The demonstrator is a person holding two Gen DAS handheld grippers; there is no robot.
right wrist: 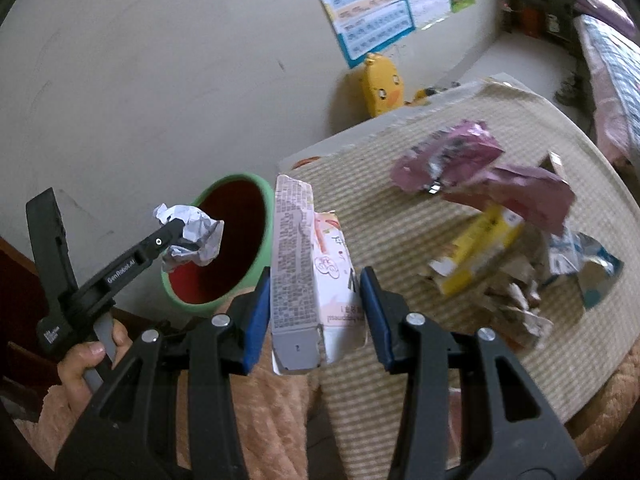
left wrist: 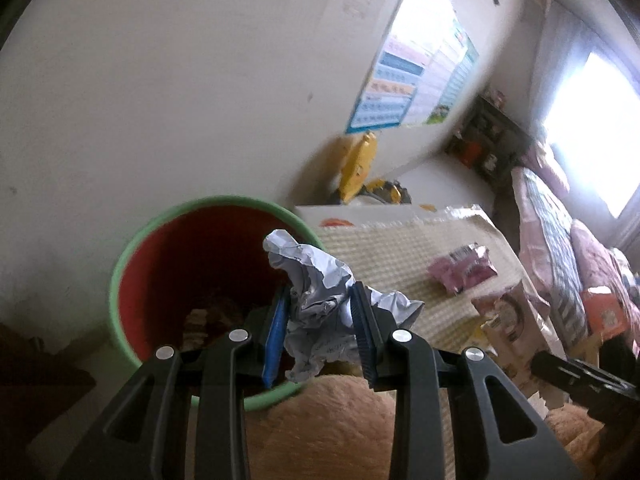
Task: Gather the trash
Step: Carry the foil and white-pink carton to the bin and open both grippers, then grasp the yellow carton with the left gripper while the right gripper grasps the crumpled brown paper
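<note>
Left gripper [left wrist: 320, 320]: my pads pinch a paper wad [left wrist: 316, 300], held over the green bin's [left wrist: 120, 280] red mouth.
Right gripper [right wrist: 314, 304]: my jaws clamp a white carton [right wrist: 308, 272], beside the bin.
Mat [right wrist: 400, 216]: pink wrappers [right wrist: 472, 172] and a yellow box [right wrist: 480, 248] lie there, uncollected.

You are in a home bedroom: a bed with pink patterned bedding [left wrist: 560, 232] lies under a bright window [left wrist: 588, 128], a child's learning chart [right wrist: 368, 8] hangs on the wall, and a yellow duck toy [right wrist: 382, 84] leans below it.
</note>
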